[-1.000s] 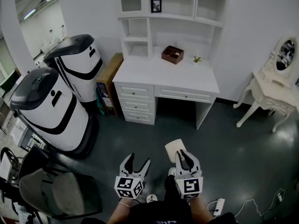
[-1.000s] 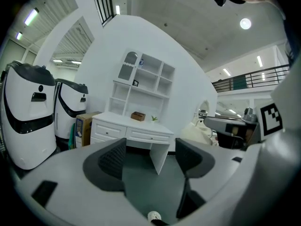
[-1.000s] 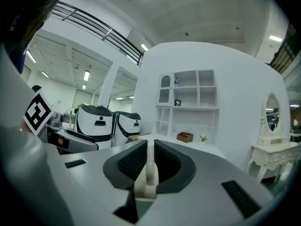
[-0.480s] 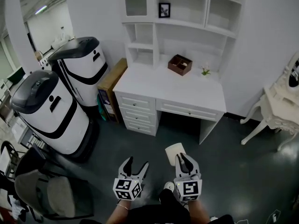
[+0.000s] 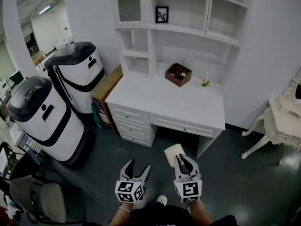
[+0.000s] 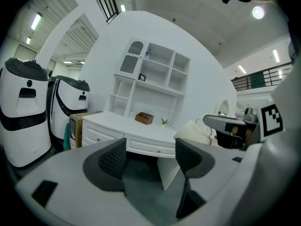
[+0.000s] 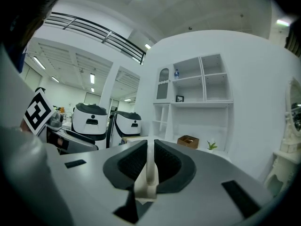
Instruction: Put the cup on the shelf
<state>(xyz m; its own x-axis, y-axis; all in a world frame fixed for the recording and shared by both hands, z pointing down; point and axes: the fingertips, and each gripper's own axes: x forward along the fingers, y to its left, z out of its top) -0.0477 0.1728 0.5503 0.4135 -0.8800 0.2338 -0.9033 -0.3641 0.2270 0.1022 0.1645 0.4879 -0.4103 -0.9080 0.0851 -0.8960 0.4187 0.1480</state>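
A cream paper cup [image 5: 174, 152] hangs over the dark floor, and my right gripper [image 5: 182, 160] is shut on its rim. In the right gripper view the cup's thin wall [image 7: 150, 166] stands pinched between the two black pads. My left gripper [image 5: 136, 167] is held beside it, open, with nothing between its fingers; its view shows the cup [image 6: 194, 132] off to the right. Ahead stands the white desk [image 5: 160, 100] with a shelf unit [image 5: 188, 13] of open compartments on top.
On the desk sit a brown wooden box [image 5: 178, 74] and a small plant [image 5: 205, 82]. A picture frame [image 5: 162, 14] stands on a shelf. Two white-and-black robot bodies [image 5: 47, 114] stand at the left, a dark chair [image 5: 33, 199] at the lower left, a white dressing table [image 5: 282, 126] at the right.
The view has drawn closer to the desk and turned a little, so the desk and shelves look larger. Both grippers keep their places; the cup stays in the right one.
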